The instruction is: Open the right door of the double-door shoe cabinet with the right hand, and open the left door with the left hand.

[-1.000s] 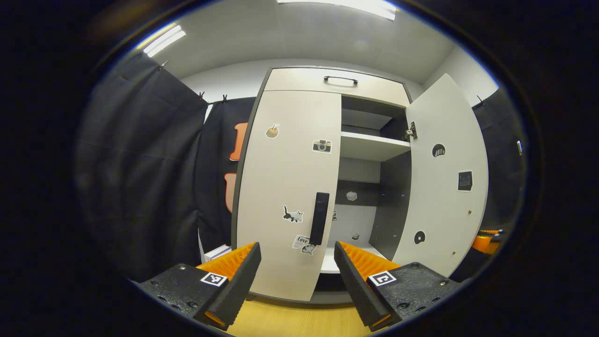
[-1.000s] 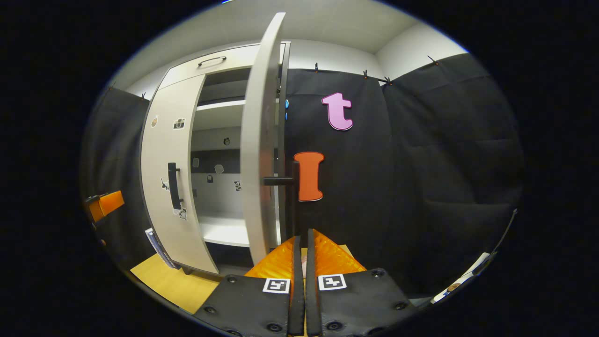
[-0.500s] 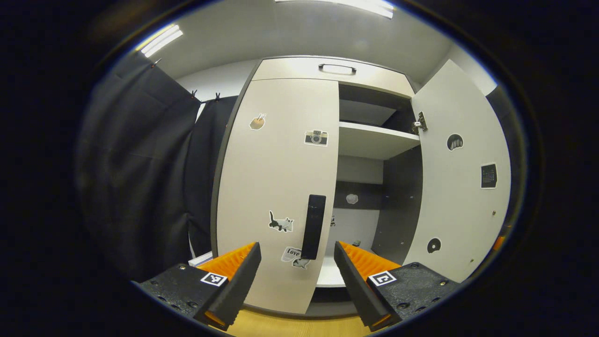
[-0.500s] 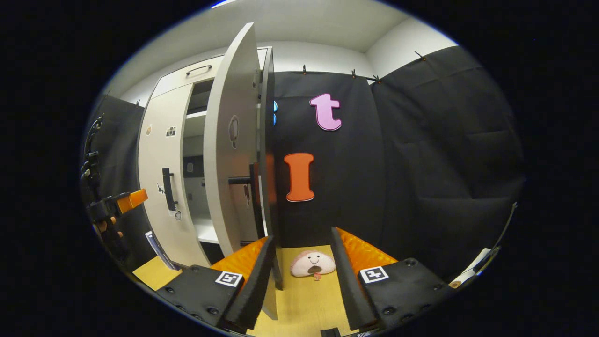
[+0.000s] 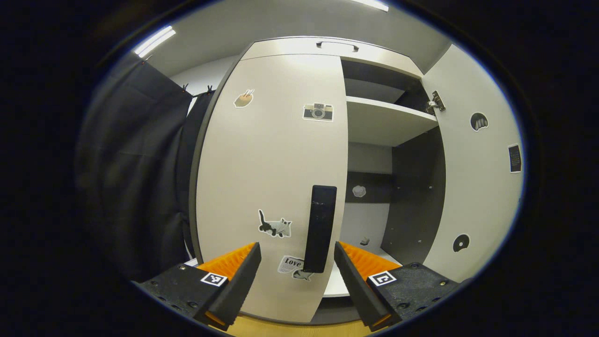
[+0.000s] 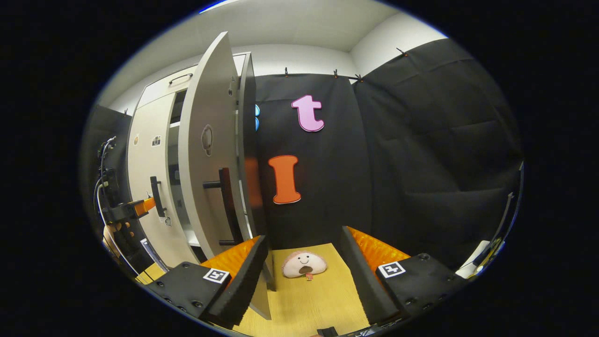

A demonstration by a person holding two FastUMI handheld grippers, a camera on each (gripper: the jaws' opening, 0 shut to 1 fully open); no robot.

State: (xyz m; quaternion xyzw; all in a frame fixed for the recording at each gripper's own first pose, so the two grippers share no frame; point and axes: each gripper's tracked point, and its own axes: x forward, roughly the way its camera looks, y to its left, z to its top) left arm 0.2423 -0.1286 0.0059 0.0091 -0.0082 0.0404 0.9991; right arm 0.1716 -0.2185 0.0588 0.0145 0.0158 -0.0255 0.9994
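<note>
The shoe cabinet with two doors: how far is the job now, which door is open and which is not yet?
Done: the pale right door stands wide open, showing the white shelf; the right gripper is open, off its handle. In hand: the open left gripper faces the black bar handle of the shut, stickered left door, not gripping it. Left: grip and pull.

Smooth, matt pale laminate on the left door, its black handle at frame centre looking like satin plastic. Upper right, a shiny metal hinge. Lower centre of the right gripper view, wood-grain floor under a soft plush toy.
</note>
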